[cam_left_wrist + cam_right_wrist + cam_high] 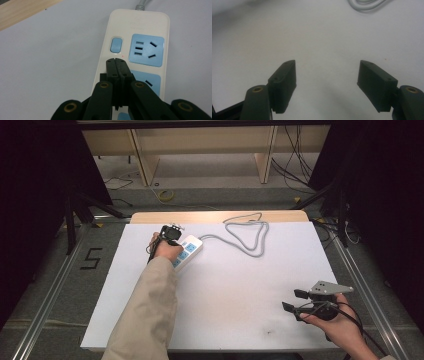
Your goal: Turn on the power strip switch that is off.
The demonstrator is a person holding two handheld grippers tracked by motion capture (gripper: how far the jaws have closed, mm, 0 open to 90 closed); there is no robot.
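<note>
Where cables litter the floor (200,195), white table (225,295).

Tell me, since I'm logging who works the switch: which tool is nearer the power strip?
Left. The left tool, jaws shut, sits over the power strip just short of its blue switch. The right tool, jaws open, is off at the table's near right.

In the high view, the left hand (166,251) and sleeve (145,310) cover the near end of the power strip (189,249); socket details there are too small to read. In the left gripper view, the closed jaws hide part of the second socket (147,82), and the bottom edge cuts off the third socket (123,116). In the right gripper view, the grey cable (364,5) is blurred and cut off by the top edge.
</note>
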